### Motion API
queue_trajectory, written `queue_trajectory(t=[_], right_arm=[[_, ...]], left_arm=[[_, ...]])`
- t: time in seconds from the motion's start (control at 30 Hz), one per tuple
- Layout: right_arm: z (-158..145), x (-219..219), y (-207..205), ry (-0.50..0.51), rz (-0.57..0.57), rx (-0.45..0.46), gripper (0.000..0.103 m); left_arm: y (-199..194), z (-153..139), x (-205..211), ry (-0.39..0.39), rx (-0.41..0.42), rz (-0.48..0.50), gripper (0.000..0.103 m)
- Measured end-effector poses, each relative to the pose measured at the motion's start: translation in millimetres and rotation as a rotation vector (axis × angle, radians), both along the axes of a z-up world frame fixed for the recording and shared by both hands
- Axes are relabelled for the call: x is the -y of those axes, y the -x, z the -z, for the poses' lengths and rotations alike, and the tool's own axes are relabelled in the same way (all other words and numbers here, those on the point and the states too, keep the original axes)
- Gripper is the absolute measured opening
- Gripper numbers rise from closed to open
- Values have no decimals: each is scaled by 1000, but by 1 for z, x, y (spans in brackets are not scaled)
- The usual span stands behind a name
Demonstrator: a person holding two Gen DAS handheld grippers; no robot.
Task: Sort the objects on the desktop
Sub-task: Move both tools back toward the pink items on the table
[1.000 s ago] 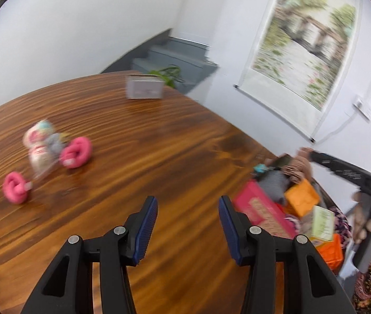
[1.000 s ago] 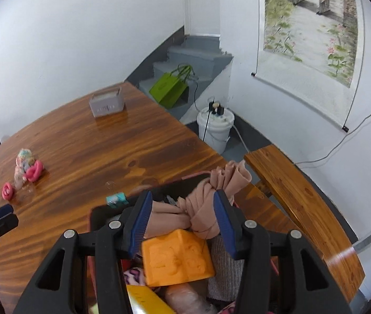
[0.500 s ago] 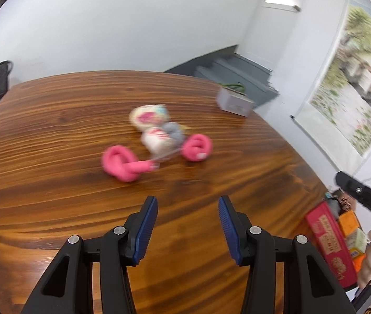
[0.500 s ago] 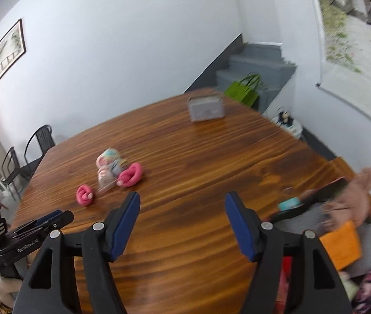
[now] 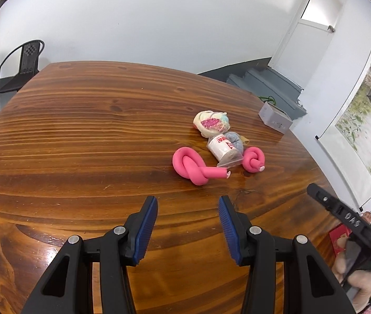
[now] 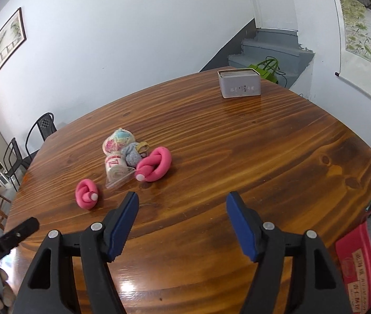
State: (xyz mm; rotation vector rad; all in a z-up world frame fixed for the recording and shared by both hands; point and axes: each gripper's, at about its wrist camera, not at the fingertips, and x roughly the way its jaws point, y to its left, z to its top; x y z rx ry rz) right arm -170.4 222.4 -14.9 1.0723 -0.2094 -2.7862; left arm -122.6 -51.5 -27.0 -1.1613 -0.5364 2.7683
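**a:** ok which claw do i send in first? i've got both over the glossy brown wooden table (image 5: 80,141), and the pile of stuff sits out past the tips.

**b:** what's each one doing?

**a:** left gripper (image 5: 188,225) has its blue pads parted with nothing between them. right gripper (image 6: 182,222) stands wider, its jaws have just been opening, also empty. neither touches anything.

**b:** and the pile?

**a:** using the rolled white paper bundle in a clear bag (image 5: 224,151) as the landmark: a knotted pink foam tube (image 5: 193,167) lies just left of it and nearer my left claw, a smaller pink foam knot (image 5: 254,160) touches its right side, a pastel swirled soft ball (image 5: 211,124) and a grey fuzzy lump (image 5: 235,141) sit behind it. a grey rectangular tin (image 6: 239,86) is well beyond.

**b:** so?

**a:** i reckon left goes for the big knot. it lies ahead and slightly right of that claw, its loose tail runs crosswise toward the bundle, so i'd pinch across the tail. right claw looks closer to the small knot (image 6: 156,166).
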Motion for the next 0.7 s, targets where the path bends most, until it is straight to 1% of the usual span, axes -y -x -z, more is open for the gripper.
queue_trajectory(t=[0.1,0.23,0.4,0.7], right_arm=[[8,-5,3,-1,15,9,74],[8,-12,4,22,35,5,74],[11,-7,3,16,20,12,74],[13,-10,2,22,38,13,76]], left_arm=[[2,3,-1,2,12,3,50],[2,7,0,5,23,-2,50],[5,13,5,-2,38,-17,50],[24,24,23,-20,69,-82,50]])
